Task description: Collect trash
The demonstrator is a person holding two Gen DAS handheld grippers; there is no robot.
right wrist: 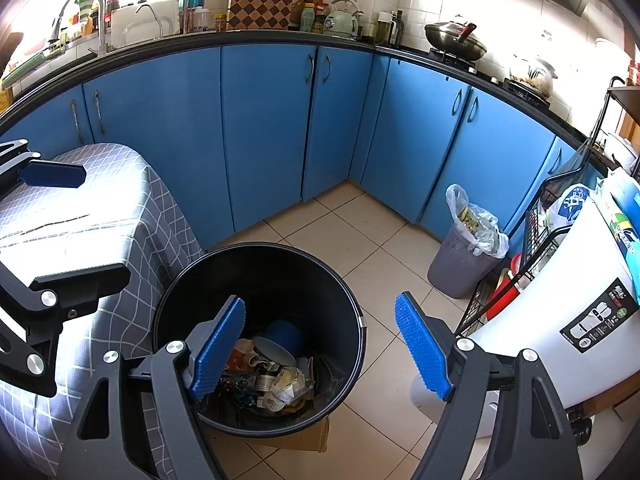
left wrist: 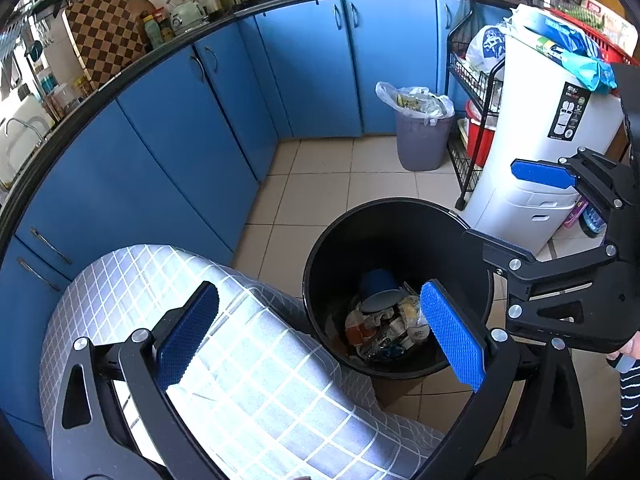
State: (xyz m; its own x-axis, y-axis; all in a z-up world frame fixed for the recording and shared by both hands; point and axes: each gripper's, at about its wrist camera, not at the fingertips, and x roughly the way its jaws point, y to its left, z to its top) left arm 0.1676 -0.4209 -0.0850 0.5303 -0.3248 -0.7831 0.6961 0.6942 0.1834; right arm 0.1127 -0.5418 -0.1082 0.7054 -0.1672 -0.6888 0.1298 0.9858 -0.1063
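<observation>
Blue cabinets [right wrist: 264, 128]: the largest thing in view, running along the wall and round the corner behind the black bin, under a dark counter.
Table [left wrist: 256, 360]: covered with a grey checked cloth, just beside the black bin on its left as the right wrist view shows it.
White appliance [left wrist: 536, 152]: tall, standing on the far side of the black bin from the table, with a wire rack beside it.
Black bin [right wrist: 340, 292]: round and open-topped, on the tiled floor, resting partly on a flat piece of cardboard [right wrist: 304, 438].
Grey bin [left wrist: 420, 144]: smaller, lined with a clear bag, well beyond the black bin by the cabinets.
Trash [right wrist: 272, 380]: at the bottom of the black bin, crumpled wrappers and a blue cup [right wrist: 282, 342] lying on its side.
Left gripper [left wrist: 320, 328]: fingers spread wide, nothing between them, above the table edge next to the black bin.
Right gripper [right wrist: 320, 348]: fingers spread wide and empty, over the black bin's rim.
</observation>
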